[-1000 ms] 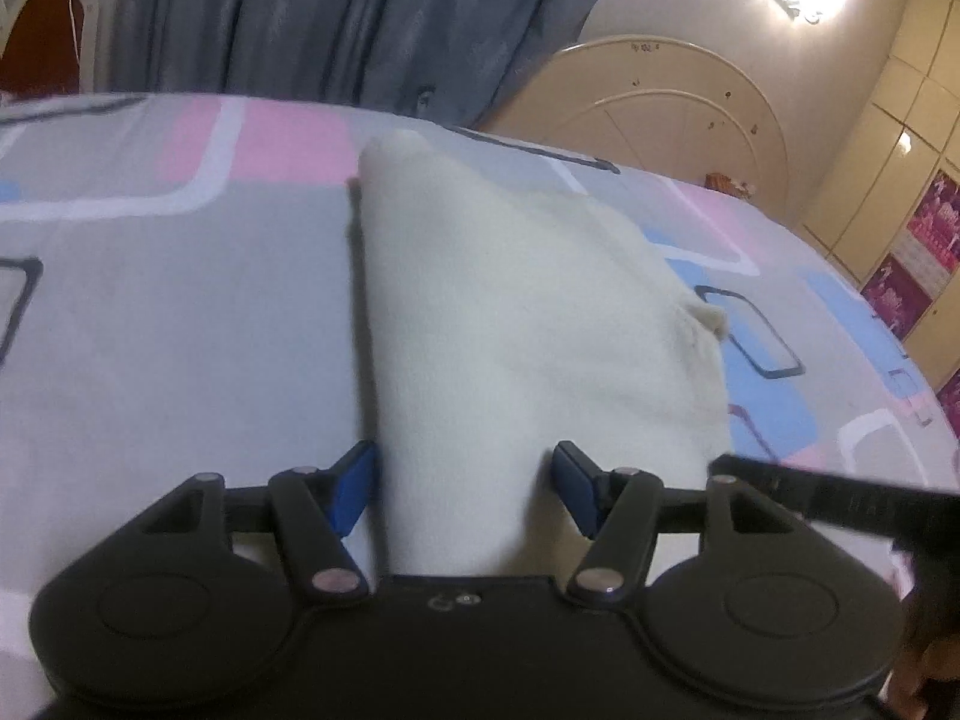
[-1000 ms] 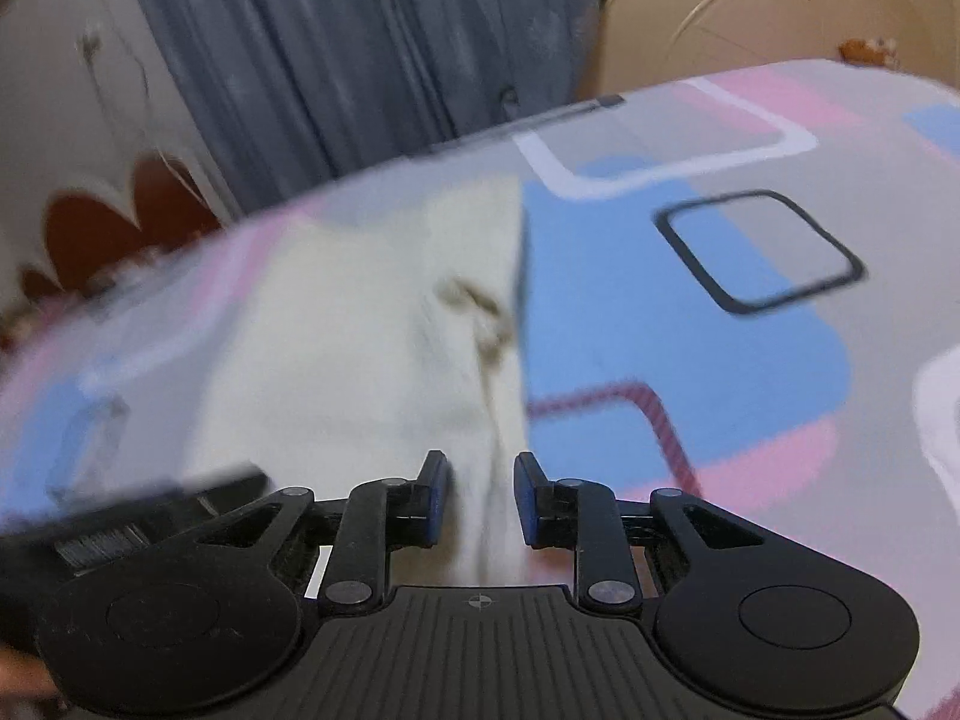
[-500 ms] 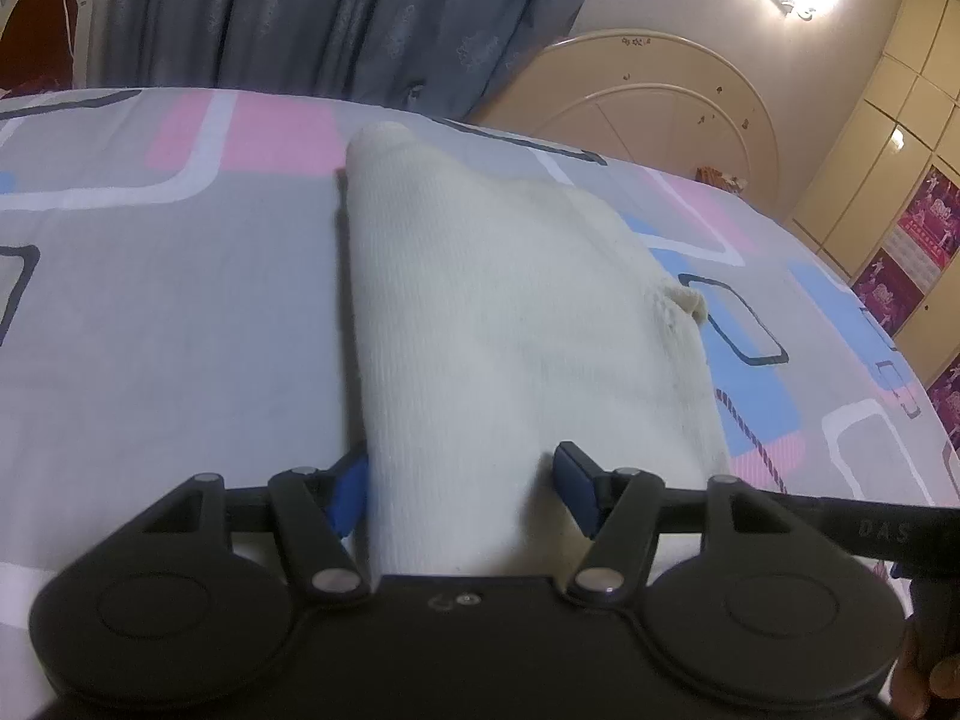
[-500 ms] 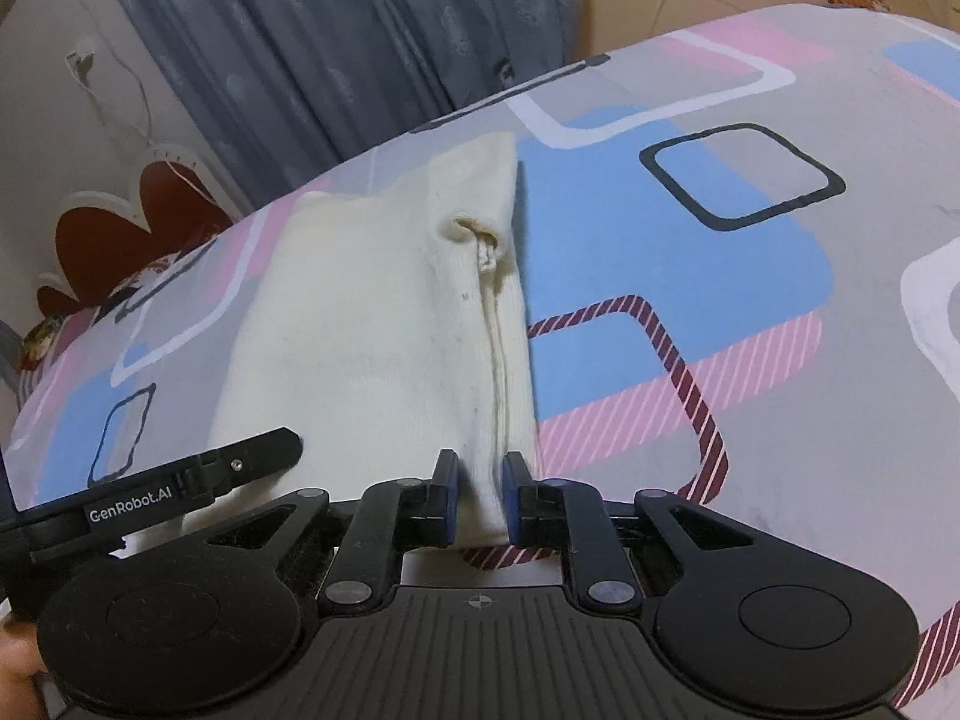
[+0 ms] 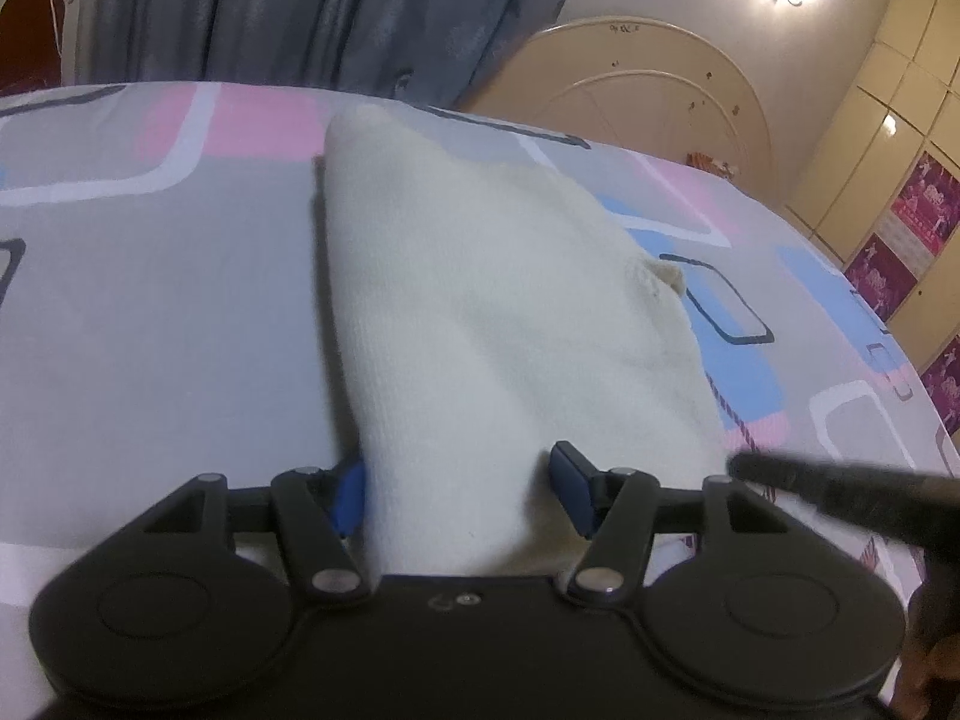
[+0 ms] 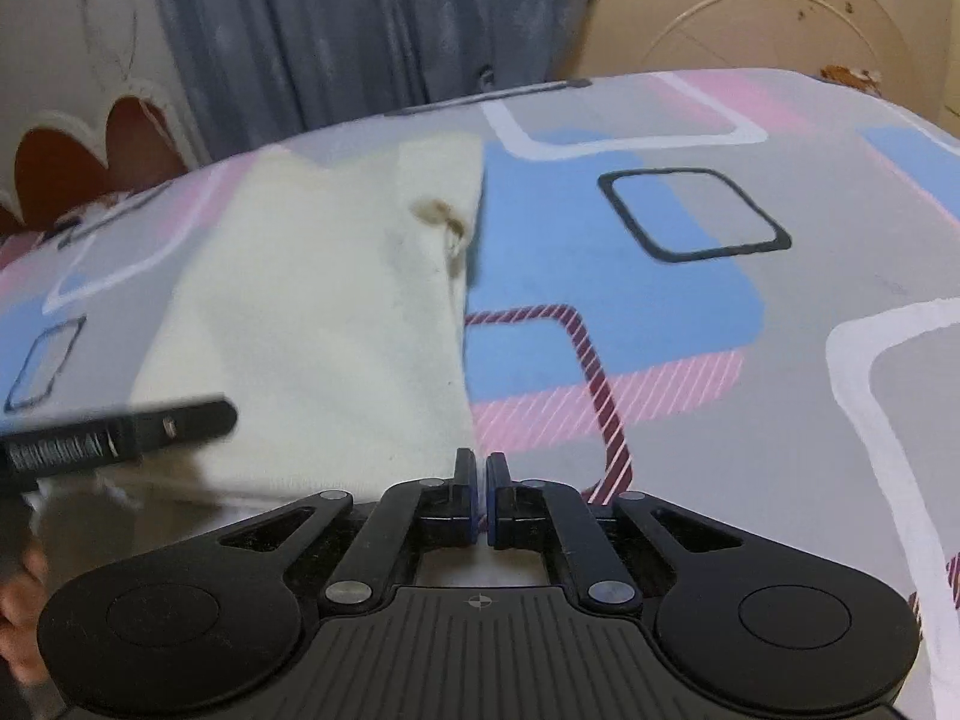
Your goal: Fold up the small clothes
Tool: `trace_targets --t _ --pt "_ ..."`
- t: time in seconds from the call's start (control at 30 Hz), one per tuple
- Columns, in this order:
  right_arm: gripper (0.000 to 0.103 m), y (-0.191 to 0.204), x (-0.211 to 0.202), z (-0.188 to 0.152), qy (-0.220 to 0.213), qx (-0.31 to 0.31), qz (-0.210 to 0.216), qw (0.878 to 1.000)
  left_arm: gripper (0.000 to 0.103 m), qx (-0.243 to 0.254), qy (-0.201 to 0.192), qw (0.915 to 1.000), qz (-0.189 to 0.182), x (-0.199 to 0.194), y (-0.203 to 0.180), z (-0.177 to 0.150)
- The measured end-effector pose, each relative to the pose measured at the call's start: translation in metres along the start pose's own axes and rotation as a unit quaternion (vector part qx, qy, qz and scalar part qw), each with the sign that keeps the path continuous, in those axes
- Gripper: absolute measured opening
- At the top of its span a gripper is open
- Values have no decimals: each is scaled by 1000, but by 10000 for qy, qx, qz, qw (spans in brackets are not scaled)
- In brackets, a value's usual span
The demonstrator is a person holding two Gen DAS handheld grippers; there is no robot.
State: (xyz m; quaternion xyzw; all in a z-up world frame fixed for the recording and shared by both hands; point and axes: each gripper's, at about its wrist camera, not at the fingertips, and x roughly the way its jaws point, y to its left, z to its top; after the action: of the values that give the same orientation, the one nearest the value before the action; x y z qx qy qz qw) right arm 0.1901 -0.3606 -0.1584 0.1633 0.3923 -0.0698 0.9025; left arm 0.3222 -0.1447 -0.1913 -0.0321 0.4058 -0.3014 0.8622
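Observation:
A cream knitted garment (image 5: 480, 312) lies folded lengthwise on the patterned bed sheet (image 5: 150, 312). It also shows in the right wrist view (image 6: 324, 312), with a small brownish knot near its right edge. My left gripper (image 5: 459, 489) is open, its blue pads on either side of the garment's near end, which rises between them. My right gripper (image 6: 482, 480) is shut at the garment's near right corner; whether cloth is pinched between the pads is hidden. The left gripper's finger (image 6: 120, 429) shows blurred at the left of the right wrist view.
The sheet (image 6: 690, 360) has grey, pink and blue shapes and covers the whole bed. A grey curtain (image 5: 312, 12) and a cream headboard (image 5: 648, 90) stand behind it. Wardrobe doors (image 5: 900, 180) are at the far right.
My right gripper's jaws have closed from a narrow gap to shut at the garment's corner. Both views tilted and the garment's near end has risen slightly.

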Motion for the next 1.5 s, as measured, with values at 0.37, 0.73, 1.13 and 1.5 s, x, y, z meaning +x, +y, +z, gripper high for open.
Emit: trace_targets --t 0.37,0.73,1.13,1.5 --pt "31 24 2 60 -789 40 392 9961 58 -300 -912 9952 208 -24 10 50" --pt "30 42 80 113 -726 -140 228 9970 50 -565 -743 9941 559 43 19 96" --pt "30 31 116 119 -684 -299 58 9972 55 -726 -854 9918 620 59 31 106" --pt "30 33 143 120 -458 -354 -46 9983 65 -785 -448 9932 738 83 41 112"
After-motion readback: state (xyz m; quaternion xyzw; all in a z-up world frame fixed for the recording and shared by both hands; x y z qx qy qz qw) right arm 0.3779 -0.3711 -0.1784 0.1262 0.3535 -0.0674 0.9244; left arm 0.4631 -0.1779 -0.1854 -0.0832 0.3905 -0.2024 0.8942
